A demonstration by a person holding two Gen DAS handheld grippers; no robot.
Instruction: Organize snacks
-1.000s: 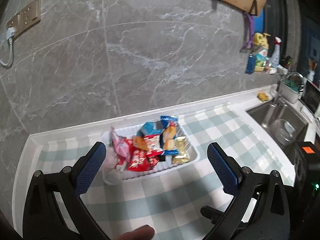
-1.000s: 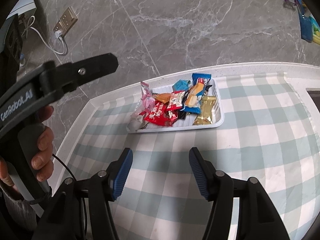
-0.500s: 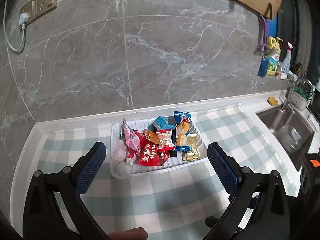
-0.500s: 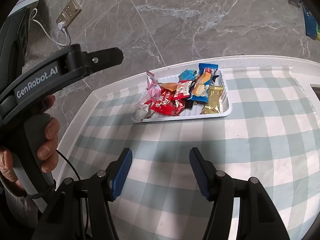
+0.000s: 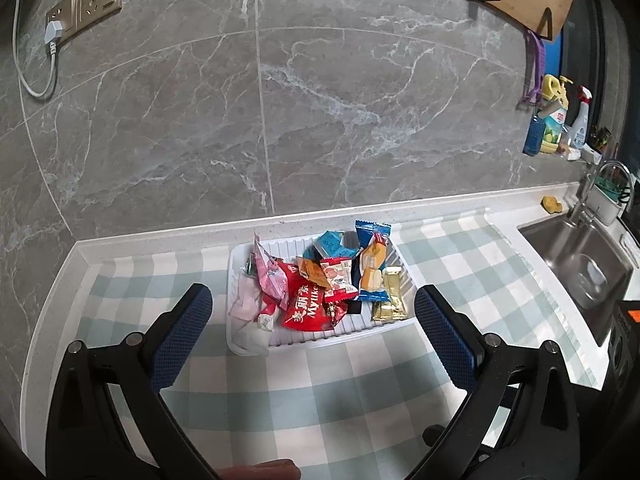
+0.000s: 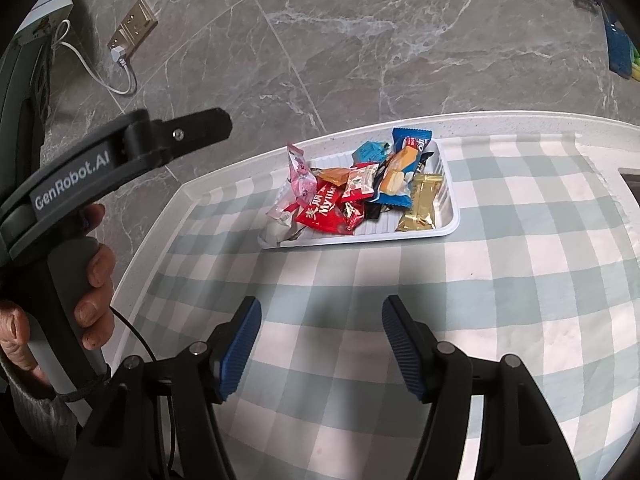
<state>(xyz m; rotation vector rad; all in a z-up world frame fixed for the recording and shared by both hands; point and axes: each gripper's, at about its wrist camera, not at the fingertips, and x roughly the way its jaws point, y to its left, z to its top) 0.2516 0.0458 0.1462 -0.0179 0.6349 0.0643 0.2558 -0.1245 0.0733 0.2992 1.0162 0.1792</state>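
As far as we can see, all the snacks (image 5: 336,284) lie heaped in the white tray (image 5: 394,256) at frame centre, with none on the checked cloth (image 5: 360,392). Both our left gripper (image 5: 314,330) and right gripper (image 6: 320,344) are spread wide and hold nothing. Sorting inside the tray may remain.

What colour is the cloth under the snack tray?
Pale green and white checks on the cloth, clearest in the right wrist view.

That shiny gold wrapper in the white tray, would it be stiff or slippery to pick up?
The shiny gold foil wrapper looks glossy, so probably slippery. It lies flat and thin, likely light, and creases suggest it would crumple.
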